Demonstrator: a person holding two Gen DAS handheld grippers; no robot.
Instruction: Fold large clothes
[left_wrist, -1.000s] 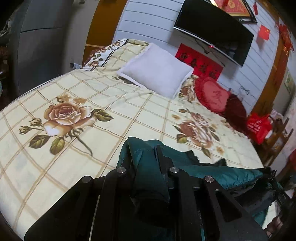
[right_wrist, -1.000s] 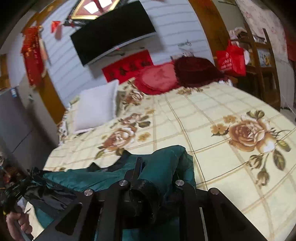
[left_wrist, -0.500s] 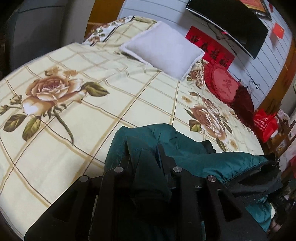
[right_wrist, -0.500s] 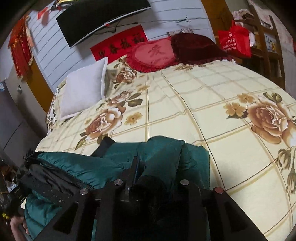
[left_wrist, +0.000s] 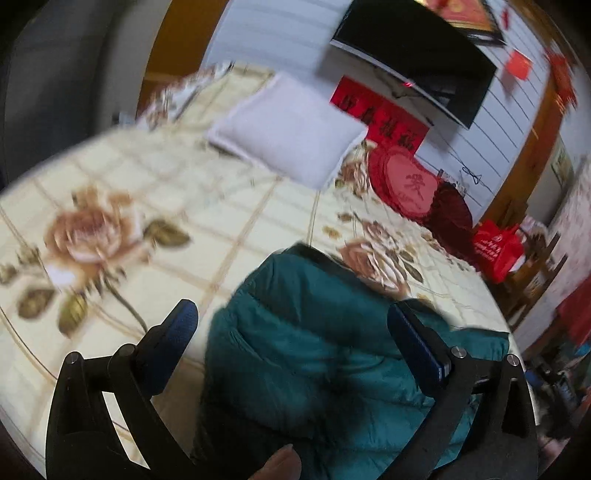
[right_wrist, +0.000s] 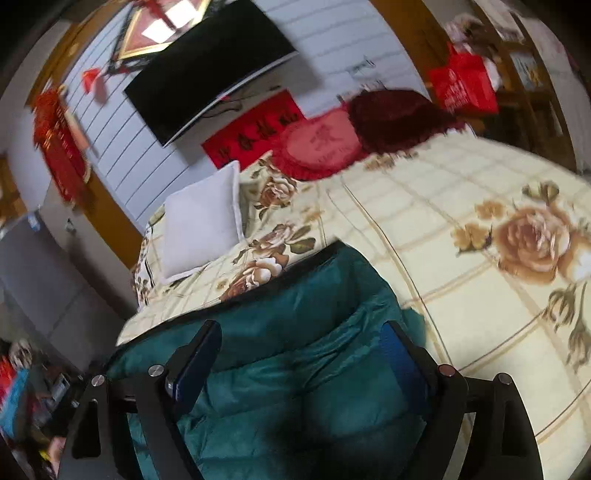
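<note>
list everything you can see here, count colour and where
teal quilted padded jacket: 1, teal, near edge of bed, between both grippers' open fingers
floral checked bedspread: 1, cream with brown roses, covering bed
white square pillow: 1, white, far end of bed
red heart-shaped cushion: 1, red, far end of bed
dark red cushion: 1, maroon, beside heart cushion
black television: 1, black, on wall
red bag: 1, red, beside bed
left gripper: 1, black, jaws just opened
right gripper: 1, black, jaws just opened
</note>
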